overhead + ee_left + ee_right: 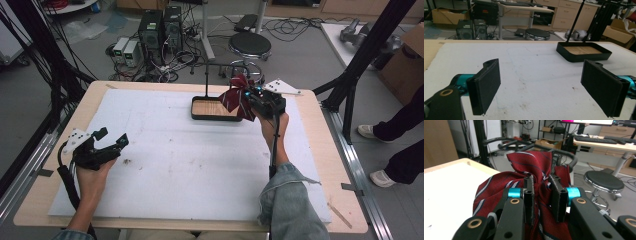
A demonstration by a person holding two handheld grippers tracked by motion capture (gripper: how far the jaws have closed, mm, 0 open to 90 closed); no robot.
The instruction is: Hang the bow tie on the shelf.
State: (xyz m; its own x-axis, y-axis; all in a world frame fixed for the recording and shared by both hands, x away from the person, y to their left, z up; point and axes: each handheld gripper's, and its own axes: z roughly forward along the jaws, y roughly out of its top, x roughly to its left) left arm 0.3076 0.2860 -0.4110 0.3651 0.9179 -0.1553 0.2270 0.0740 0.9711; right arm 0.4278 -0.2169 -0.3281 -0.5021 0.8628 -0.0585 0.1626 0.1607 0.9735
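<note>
Your table (50,200) is a big pale wood top, and a flat white sheet (180,165) covers most of it. The sheet looks soft and a bit rough, with small dark specks and faint marks on it.

Far across the sheet sits a black tray (200,116) with rounded corners and a light wood floor inside. A thin black bar rises from it and bends over the top. Behind the table, on the grey floor, stand a round black stool (250,46), dark computer boxes (160,30) and a tangle of cables. A brown cardboard box (407,65) sits off to the right.

Your right gripper (248,100) is up over the right end of the tray. Its two black jaws are squeezed tight on a red tie (534,165). The cloth is smooth and dark red with thin pale and dark stripes, and it bunches up in soft folds above the jaws. It seems to hang just beside the bent bar, but you cannot tell from here if it touches it.

Your left gripper (112,141) rests low at the left side of the sheet, well apart from the tray and the tie. Its jaws are spread wide with nothing between them. Its flat pads (486,85) are dark and look spongy.
</note>
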